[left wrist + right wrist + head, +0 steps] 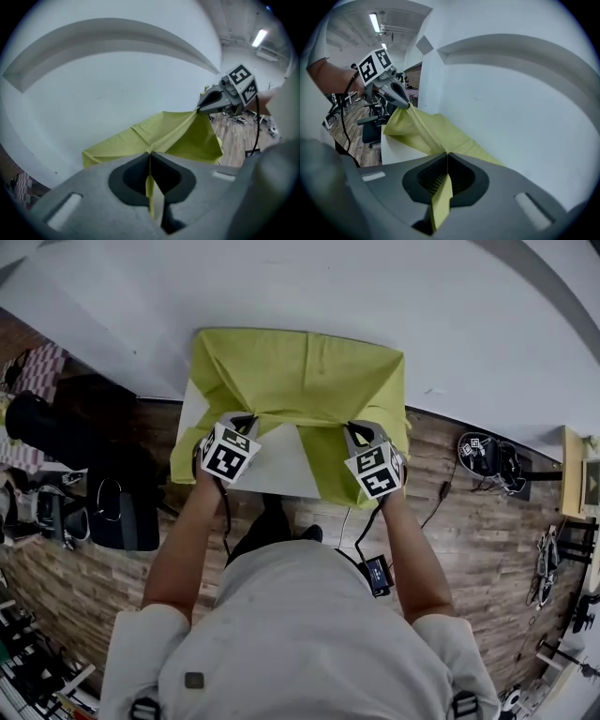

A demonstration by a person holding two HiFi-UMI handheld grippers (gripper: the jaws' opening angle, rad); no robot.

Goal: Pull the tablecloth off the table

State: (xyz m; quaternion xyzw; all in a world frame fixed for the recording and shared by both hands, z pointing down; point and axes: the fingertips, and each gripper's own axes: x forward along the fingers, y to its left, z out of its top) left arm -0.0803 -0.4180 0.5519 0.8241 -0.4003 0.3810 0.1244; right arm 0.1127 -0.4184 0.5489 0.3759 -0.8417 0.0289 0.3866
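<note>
Tablecloth (300, 371), its near edge fast between the clenched fingers of left gripper (246, 420) and right gripper (355, 428)

Most of the table (279, 467) is covered by the tablecloth (300, 381) in the head view; only a white patch of its top is seen, and its legs are hidden beneath it. The cloth's far edge is lost behind the table. In the left gripper view the pinched strip is swallowed by the body of the left gripper (150, 155), so its end cannot be seen; the same is seen in the right gripper view at the right gripper (447, 154). The person's torso (300, 643) is cut off by the bottom edge. The dark items (487, 457) on the floor (469, 559) are too small to be named.
</note>
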